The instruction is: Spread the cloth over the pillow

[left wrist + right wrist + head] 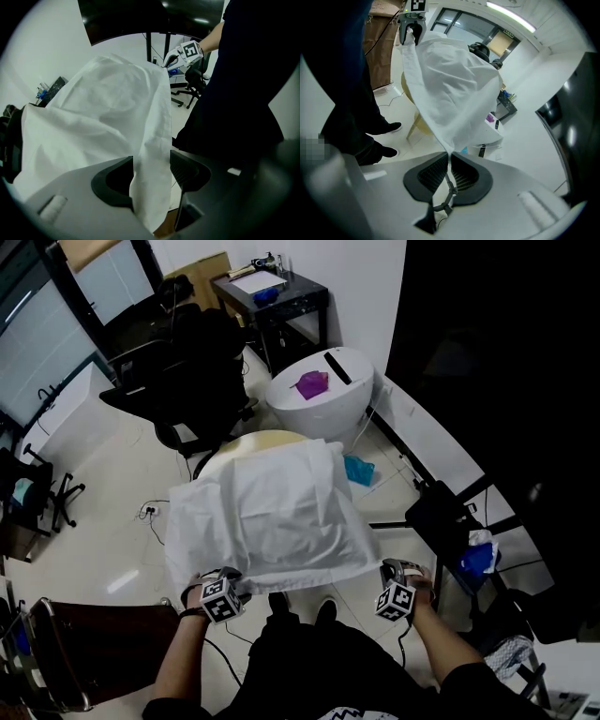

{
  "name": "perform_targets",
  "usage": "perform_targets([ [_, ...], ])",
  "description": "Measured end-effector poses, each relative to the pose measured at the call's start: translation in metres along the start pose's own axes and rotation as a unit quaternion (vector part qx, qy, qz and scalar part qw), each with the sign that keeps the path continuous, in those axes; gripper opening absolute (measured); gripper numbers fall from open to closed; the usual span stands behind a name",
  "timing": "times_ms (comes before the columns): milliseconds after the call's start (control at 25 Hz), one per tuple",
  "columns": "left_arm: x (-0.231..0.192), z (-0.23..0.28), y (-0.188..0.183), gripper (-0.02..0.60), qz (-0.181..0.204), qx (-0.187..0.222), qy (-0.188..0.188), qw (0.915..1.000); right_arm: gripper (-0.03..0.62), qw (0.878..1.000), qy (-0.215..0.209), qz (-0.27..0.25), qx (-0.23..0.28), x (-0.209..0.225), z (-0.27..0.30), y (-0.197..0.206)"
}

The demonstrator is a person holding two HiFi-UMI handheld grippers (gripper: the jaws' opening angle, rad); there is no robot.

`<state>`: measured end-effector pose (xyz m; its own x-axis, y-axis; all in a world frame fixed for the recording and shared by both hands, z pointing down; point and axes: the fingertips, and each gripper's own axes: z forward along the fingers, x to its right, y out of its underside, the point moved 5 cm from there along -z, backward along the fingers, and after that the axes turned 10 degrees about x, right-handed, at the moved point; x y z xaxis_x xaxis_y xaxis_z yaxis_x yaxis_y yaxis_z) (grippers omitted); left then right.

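Observation:
A white cloth (267, 512) lies draped over a bulky shape, which hides the pillow beneath it, on a round beige table (253, 442). My left gripper (232, 577) is at the cloth's near left corner. In the left gripper view the jaws (150, 173) stand apart, and a fold of the cloth (150, 154) hangs loosely between them. My right gripper (386, 570) is at the near right corner. In the right gripper view its jaws (449, 161) are shut on the cloth's corner (450, 84), which stretches taut up from them. Each gripper also shows in the other's view, the left gripper (412, 33) and the right gripper (168, 62).
A white round bin (323, 390) with a purple item on top stands beyond the table, with a black desk (277, 301) behind it. A black office chair (187, 381) is at the far left. A blue bag (358, 470) and cables (150, 512) lie on the floor. A dark stand (441, 512) is close on the right.

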<state>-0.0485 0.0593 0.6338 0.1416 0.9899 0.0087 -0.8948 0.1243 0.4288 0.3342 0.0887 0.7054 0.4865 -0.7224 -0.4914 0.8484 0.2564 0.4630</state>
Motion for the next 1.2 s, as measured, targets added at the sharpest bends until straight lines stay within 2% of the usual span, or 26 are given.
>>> perform_targets([
  [200, -0.002, -0.006, 0.000, 0.267, -0.027, 0.013, 0.000, 0.9995, 0.037, 1.000, -0.019, 0.019, 0.002, 0.000, 0.014, -0.002],
  [360, 0.006, -0.024, -0.008, 0.270, -0.040, 0.033, 0.016, 0.9985, 0.089, 0.999, -0.032, 0.030, 0.022, 0.003, 0.010, -0.005],
  [560, 0.001, -0.063, -0.030, 0.270, -0.030, 0.057, -0.003, 0.9979, 0.118, 0.998, -0.044, 0.037, 0.033, 0.006, 0.000, 0.003],
  [680, -0.012, -0.086, -0.060, 0.268, -0.002, 0.082, -0.029, 0.9962, 0.123, 0.997, -0.040, 0.052, 0.034, 0.013, -0.010, 0.009],
  [880, -0.039, -0.111, -0.124, 0.267, 0.075, 0.123, -0.058, 0.9878, 0.124, 0.997, -0.025, 0.057, 0.047, 0.024, -0.030, 0.004],
  [960, -0.051, -0.111, -0.146, 0.261, 0.108, 0.137, -0.055, 0.9831, 0.124, 0.997, -0.015, 0.061, 0.050, 0.029, -0.037, 0.000],
  [1080, -0.073, -0.104, -0.171, 0.259, 0.156, 0.137, -0.043, 0.9773, 0.124, 0.997, 0.002, 0.063, 0.046, 0.038, -0.049, -0.004],
  [1200, -0.103, -0.099, -0.190, 0.258, 0.183, 0.140, -0.035, 0.9726, 0.124, 0.997, 0.014, 0.072, 0.029, 0.042, -0.056, -0.002],
])
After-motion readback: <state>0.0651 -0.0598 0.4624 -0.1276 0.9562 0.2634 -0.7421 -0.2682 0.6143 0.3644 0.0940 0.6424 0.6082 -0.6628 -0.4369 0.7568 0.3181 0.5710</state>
